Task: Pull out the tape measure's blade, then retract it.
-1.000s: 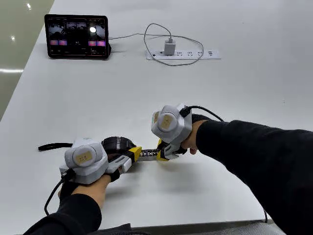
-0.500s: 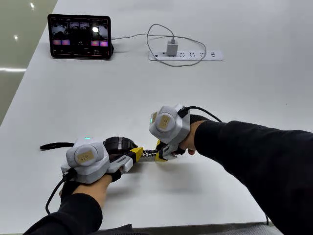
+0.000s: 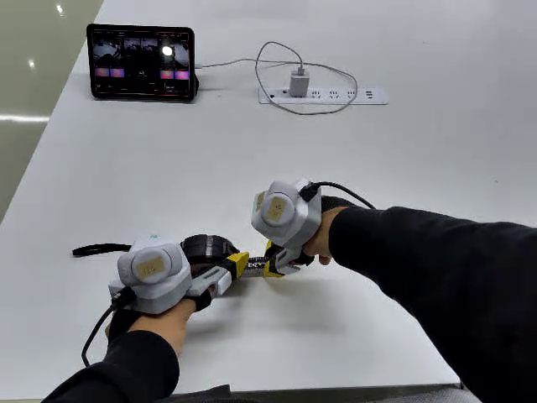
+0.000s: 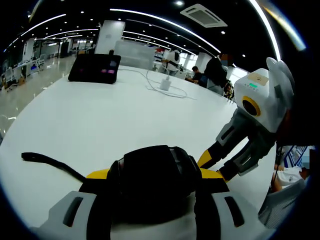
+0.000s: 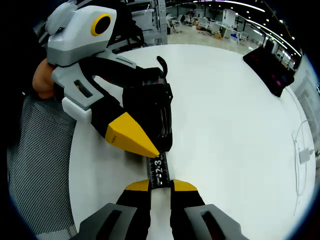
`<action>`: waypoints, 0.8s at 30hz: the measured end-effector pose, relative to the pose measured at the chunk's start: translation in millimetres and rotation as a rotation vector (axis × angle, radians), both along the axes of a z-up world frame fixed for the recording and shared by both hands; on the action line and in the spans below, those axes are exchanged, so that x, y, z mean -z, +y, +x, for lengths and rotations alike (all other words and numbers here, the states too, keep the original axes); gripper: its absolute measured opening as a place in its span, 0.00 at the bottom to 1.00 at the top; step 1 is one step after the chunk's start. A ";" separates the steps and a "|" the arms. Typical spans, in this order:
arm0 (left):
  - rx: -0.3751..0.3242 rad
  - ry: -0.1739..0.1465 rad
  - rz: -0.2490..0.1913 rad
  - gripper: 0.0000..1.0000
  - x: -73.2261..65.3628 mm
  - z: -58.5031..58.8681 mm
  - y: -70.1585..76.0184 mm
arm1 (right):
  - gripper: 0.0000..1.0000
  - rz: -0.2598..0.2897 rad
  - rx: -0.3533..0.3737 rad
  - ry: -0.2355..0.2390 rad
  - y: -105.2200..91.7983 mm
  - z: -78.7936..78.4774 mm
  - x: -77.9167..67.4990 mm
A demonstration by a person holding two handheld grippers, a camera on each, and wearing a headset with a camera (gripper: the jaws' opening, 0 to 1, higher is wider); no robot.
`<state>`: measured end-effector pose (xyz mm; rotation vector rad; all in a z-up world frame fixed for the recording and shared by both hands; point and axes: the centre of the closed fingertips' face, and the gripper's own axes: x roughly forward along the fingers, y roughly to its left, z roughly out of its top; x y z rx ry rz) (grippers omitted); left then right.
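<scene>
A black, round-cased tape measure [image 3: 205, 249] lies near the front edge of a white workbench [image 3: 377, 168], its black wrist strap [image 3: 96, 249] trailing away across the surface. Only a short stretch of its numbered steel blade [image 5: 159, 172] is out of the case. The left gripper [image 4: 155, 175], grey-bodied with yellow-tipped jaws, is clamped across the case, one jaw on either side. The matching right gripper [image 5: 160, 186] has its jaws closed almost completely on the blade's free end, close to the case mouth.

With so little blade showing, the work looks to be either at the very start of the pull or at the tail of the return; the scene alone does not settle which. If pulling, the right gripper needs to draw straight back along the blade's line while the left gripper keeps the case pinned. If returning, the blade wants feeding in slowly, grip kept until the end meets the case.

Further back stand a dark tablet [image 3: 143, 60] with a lit screen and a white power strip [image 3: 323, 95] with a looped cable.
</scene>
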<state>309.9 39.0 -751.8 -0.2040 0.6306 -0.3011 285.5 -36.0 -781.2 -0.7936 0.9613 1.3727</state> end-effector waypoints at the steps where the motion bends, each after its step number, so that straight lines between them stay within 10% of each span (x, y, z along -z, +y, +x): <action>1: 0.000 0.001 0.000 0.62 0.0 0.0 -0.1 | 0.10 -0.001 0.000 0.001 0.8 0.1 0.0; 24: 0.000 0.006 -0.011 0.62 0.5 0.0 -0.5 | 0.10 0.009 -0.006 0.005 14.1 -0.6 0.4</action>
